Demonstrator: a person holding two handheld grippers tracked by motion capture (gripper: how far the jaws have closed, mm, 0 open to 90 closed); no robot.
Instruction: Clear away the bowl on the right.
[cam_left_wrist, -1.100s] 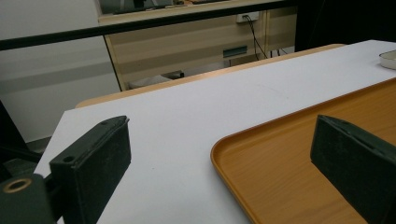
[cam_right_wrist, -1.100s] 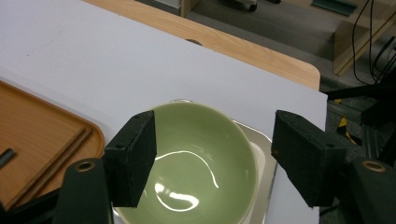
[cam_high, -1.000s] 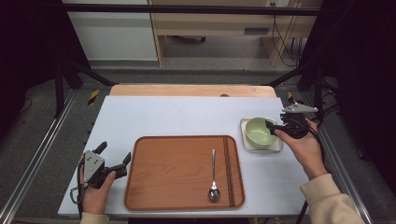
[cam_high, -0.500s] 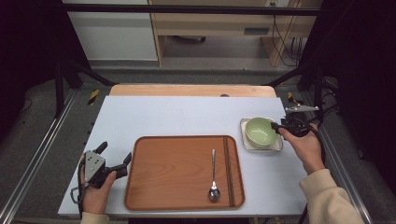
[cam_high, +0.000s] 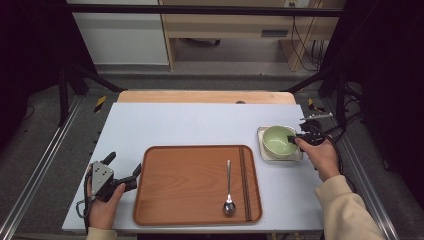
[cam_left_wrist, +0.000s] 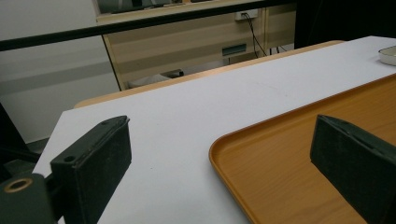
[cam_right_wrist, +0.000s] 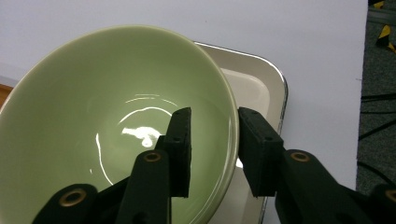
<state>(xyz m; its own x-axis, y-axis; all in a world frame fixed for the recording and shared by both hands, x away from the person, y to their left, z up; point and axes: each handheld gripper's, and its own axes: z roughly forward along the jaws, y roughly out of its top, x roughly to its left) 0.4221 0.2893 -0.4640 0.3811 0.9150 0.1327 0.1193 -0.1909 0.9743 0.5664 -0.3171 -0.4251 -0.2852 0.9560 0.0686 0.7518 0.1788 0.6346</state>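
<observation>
My right gripper (cam_right_wrist: 212, 151) has its fingers straddling the green bowl (cam_right_wrist: 112, 121) rim, not quite clamped, so I should squeeze firmly before lifting; my left gripper (cam_high: 120, 172) rests with fingers apart

A: Any writing, brand or number you can read in these views?

B: None. The green bowl (cam_right_wrist: 112, 121) is plain glaze, inside and at the rim, at the centre of the right gripper view.

A: And the tray?

B: The wooden tray (cam_high: 190, 185) in the lower middle of the high view has bare grain only, no mark. The spoon (cam_high: 228, 187) lying on it is too small to show any stamp.

A: The yellow and black patches at the edges?

B: Striped hazard tape (cam_high: 100, 103) on the floor, upper left of the table in the high view. Stripes only, no letters.
</observation>
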